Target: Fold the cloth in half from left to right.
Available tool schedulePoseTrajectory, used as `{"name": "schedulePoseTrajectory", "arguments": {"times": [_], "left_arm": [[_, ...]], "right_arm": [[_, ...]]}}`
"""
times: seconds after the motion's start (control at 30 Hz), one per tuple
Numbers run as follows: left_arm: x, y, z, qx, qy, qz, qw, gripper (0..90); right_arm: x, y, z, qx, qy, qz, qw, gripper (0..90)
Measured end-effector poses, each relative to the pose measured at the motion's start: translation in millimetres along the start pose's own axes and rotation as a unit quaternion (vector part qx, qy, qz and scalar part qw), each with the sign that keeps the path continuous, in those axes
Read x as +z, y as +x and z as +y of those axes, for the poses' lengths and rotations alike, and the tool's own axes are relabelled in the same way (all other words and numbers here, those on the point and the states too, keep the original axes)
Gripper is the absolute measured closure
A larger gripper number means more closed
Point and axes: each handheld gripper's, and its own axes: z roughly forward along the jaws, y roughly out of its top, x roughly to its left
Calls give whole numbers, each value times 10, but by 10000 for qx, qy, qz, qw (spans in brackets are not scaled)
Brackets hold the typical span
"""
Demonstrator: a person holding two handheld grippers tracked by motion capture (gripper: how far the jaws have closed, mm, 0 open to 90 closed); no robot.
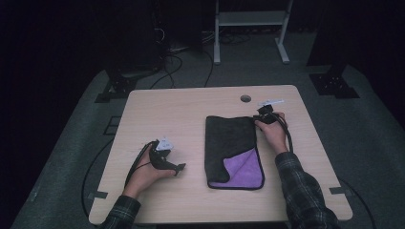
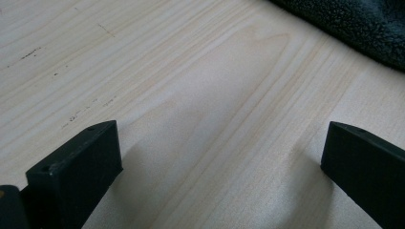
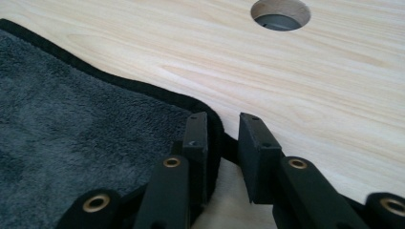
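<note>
A: On the light wooden table, right of centre, lay the dark grey towel, its near right corner turned back (the purple underside showed).

B: And the right gripper?

A: At the towel's far right corner, jaws narrowly parted with the black hem between them; whether they pinched it could not be told.

B: The left gripper?

A: Low over bare wood left of the towel, jaws spread wide, holding nothing.

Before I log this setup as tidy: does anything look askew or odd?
Only the cloth: its near right corner is flipped over, baring the purple underside. The right gripper straddles its far corner hem; the left gripper rests open on bare table.
</note>
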Motion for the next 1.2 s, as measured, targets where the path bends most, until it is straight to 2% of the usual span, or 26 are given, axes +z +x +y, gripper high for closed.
{"name": "schedulePoseTrajectory", "arguments": {"times": [0.07,0.2,0.4,0.57,0.63,0.73,0.93,1.07,1.2], "left_arm": [[0,0,0,2,1,1,10000,0],[0,0,0,2,1,1,10000,0],[-1,1,1,3,7,1,10000,0],[-2,1,1,3,15,-1,10000,0],[-2,0,1,4,15,-2,10000,0],[-3,0,1,3,18,-2,10000,0],[-3,0,1,4,16,-3,10000,0],[-3,0,1,3,17,-2,10000,0],[-3,0,1,3,17,-2,10000,0]], "right_arm": [[-34,-6,13,-40,-54,-42,10000,709],[-126,10,42,-127,-179,86,9997,678],[-269,90,52,-325,-212,182,9991,647],[-406,183,-42,-420,-272,439,9978,598],[-428,198,-54,-451,-267,469,9975,591],[-552,265,-89,-585,-313,529,9964,574],[-723,347,-167,-673,-351,672,9949,571],[-817,424,-256,-797,-339,799,9930,568],[-915,532,-354,-898,-315,1030,9901,559]]}}
